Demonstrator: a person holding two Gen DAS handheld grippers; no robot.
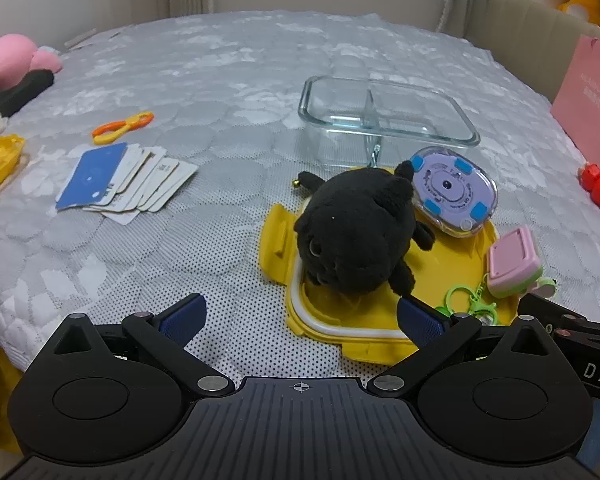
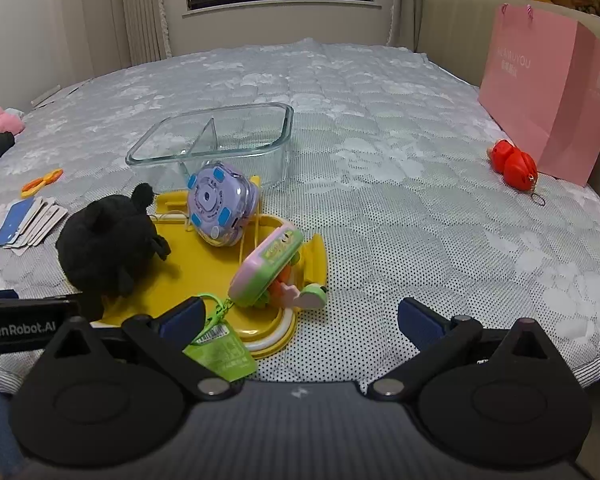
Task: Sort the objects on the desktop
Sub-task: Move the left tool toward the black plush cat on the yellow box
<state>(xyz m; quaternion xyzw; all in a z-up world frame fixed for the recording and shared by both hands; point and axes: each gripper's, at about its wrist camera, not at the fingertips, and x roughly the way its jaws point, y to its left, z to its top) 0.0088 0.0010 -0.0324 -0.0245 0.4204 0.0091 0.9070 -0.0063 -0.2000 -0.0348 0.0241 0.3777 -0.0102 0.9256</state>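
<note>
Start at the left: your left claw (image 1: pixel 300 316) stands wide apart and empty, hanging just short of the black plush cat toy (image 1: pixel 356 232), which sits on the yellow plastic lid (image 1: pixel 452 256) on the bed. It looks soft and light, so it should squash rather than slip; pinch it across the round body. Beside it, the lilac clear-cased toy camera (image 2: pixel 220 204) leans on the lid. It is probably hard and slick, so grip its flat faces. Behind it, the divided clear glass container (image 2: pixel 216 136) is empty. Your right claw (image 2: pixel 300 320) is also spread wide, holding nothing, near the pink-and-green keychain toy (image 2: pixel 266 268).
</note>
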